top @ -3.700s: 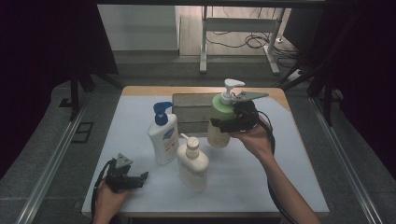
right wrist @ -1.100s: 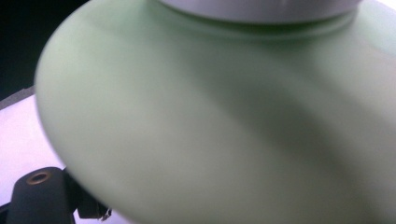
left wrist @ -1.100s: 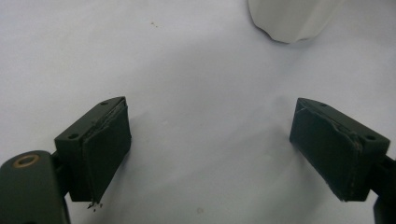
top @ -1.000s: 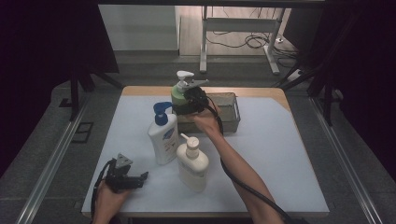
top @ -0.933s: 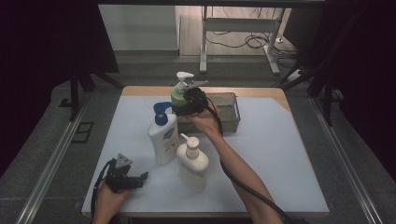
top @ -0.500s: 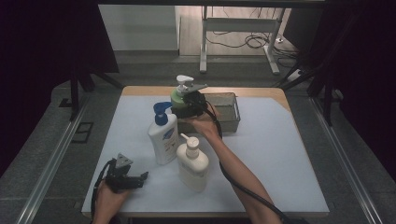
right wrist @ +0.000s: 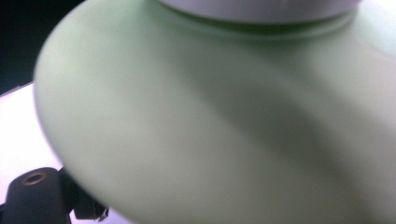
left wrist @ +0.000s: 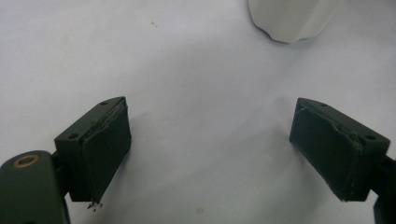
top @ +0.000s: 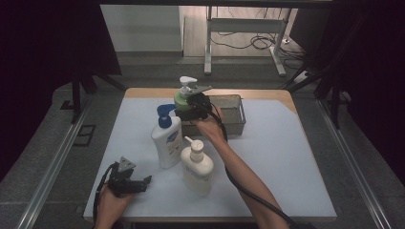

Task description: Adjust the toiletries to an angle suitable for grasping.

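Note:
My right gripper [top: 187, 110] is shut on a pale green pump bottle [top: 181, 99] with a white pump head, upright at the left end of a grey metal basket [top: 235, 117]. The gripper hides the bottle's lower part, so I cannot tell whether it stands on something. In the right gripper view the green bottle [right wrist: 224, 130] is very close and blurred, beside one black finger [right wrist: 37, 191]. My left gripper [top: 143, 182] lies near the table's front left corner. It is open [left wrist: 212, 154] over bare white tabletop, nothing between its pads.
A white bottle with a blue pump [top: 167, 138] stands just in front of the green one. A cream pump bottle [top: 197, 164] stands nearer me, its base [left wrist: 289, 18] ahead of the left jaws. Black drapes flank the white table [top: 286, 167].
The right gripper carried the green bottle from the basket's right side to its left end, then held nearly still over the last second. The left gripper has not moved.

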`<state>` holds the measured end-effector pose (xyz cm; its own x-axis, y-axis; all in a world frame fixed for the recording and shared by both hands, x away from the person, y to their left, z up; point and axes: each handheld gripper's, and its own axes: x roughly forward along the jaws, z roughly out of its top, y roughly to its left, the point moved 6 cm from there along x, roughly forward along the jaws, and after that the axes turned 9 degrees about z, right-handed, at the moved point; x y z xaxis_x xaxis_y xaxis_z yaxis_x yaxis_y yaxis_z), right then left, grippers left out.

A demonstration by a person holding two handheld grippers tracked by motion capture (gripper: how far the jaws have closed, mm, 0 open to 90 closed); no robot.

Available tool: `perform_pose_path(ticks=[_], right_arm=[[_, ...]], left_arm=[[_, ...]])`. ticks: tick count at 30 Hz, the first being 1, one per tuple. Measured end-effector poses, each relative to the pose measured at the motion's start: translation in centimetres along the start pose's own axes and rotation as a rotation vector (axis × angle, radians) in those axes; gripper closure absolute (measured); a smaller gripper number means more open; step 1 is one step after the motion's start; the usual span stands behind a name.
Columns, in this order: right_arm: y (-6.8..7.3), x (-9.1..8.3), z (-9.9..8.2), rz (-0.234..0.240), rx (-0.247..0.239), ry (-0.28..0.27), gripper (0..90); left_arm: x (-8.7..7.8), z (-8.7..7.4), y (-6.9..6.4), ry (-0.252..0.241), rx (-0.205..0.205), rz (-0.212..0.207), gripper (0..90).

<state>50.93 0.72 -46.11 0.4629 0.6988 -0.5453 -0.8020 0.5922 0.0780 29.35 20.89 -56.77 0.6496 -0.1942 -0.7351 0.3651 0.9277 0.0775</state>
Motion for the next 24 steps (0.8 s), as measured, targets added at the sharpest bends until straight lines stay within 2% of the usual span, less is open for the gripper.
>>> perform_pose_path(ticks=[4,7,12,17,24], right_arm=[[-0.1,-0.3,-0.1,0.025,0.0,-0.012,9.1],[-0.2,-0.6,-0.1,0.054,-0.006,-0.012,4.0],[-0.1,-1.1,-0.1,0.063,-0.034,-0.01,0.0],[0.1,-2.1,-0.1,0.06,-0.057,-0.008,0.0],[0.1,-3.4,-0.3,0.073,-0.056,-0.013,0.0]], left_arm=[[0.0,0.0,0.0,0.0,0.0,0.001,12.2],[0.0,0.0,0.0,0.0,0.0,0.001,12.2],[0.0,0.0,0.0,-0.001,0.001,0.002,12.2],[0.0,0.0,0.0,-0.001,0.001,0.001,12.2],[0.0,0.0,0.0,-0.001,0.001,0.002,12.2]])
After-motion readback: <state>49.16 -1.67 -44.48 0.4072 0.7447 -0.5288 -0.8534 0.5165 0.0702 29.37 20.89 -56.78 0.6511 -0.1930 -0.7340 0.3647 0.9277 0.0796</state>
